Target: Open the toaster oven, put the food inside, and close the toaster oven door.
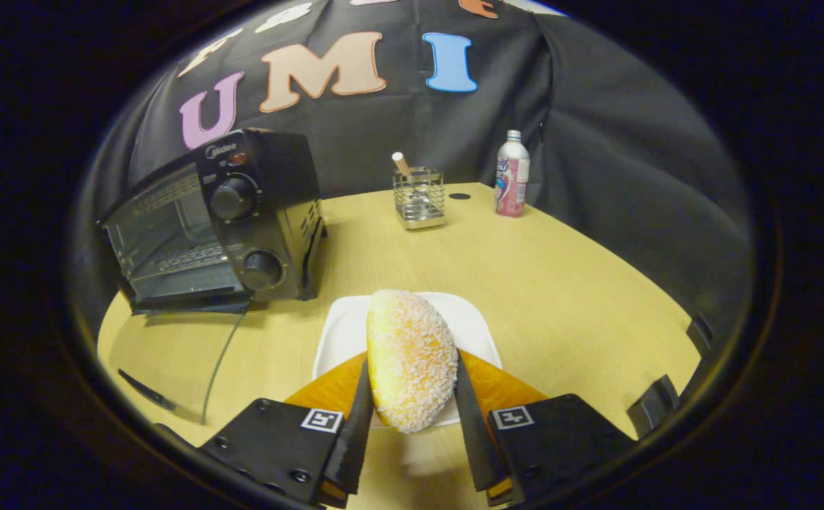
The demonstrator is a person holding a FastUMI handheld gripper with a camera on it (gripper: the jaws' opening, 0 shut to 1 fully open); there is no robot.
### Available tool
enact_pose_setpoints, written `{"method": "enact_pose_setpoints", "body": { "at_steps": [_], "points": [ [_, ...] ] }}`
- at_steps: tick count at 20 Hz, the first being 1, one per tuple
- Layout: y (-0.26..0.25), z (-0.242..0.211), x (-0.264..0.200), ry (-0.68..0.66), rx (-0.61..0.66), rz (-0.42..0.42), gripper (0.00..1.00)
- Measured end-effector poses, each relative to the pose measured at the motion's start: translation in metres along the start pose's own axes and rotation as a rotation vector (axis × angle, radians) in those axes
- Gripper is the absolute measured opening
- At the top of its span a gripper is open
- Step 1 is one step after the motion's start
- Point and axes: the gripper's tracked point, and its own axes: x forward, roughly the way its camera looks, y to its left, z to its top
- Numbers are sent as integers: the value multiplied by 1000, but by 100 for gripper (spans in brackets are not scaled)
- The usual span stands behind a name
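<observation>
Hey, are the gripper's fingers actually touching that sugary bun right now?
Touching. In the gripper view, both fingers press against the sides of the bun, which stands on edge between them over the white plate.

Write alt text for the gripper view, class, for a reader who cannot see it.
The gripper holds a sugar-coated bun between both fingers, above a white plate on a wooden table. The toaster oven, door open, stands beyond them.

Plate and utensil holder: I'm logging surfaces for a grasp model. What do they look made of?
Plate: white, smooth, faintly glossy, likely ceramic or plastic. Utensil holder: shiny wire grid, probably polished metal. The hand-held gripper is shut on the bun.
</observation>
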Motion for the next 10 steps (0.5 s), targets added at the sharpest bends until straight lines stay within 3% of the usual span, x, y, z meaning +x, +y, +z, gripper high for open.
{"method": "enact_pose_setpoints", "body": {
  "at_steps": [10],
  "points": [
    [99,18,-65,-63,10,229,61]
  ]
}}
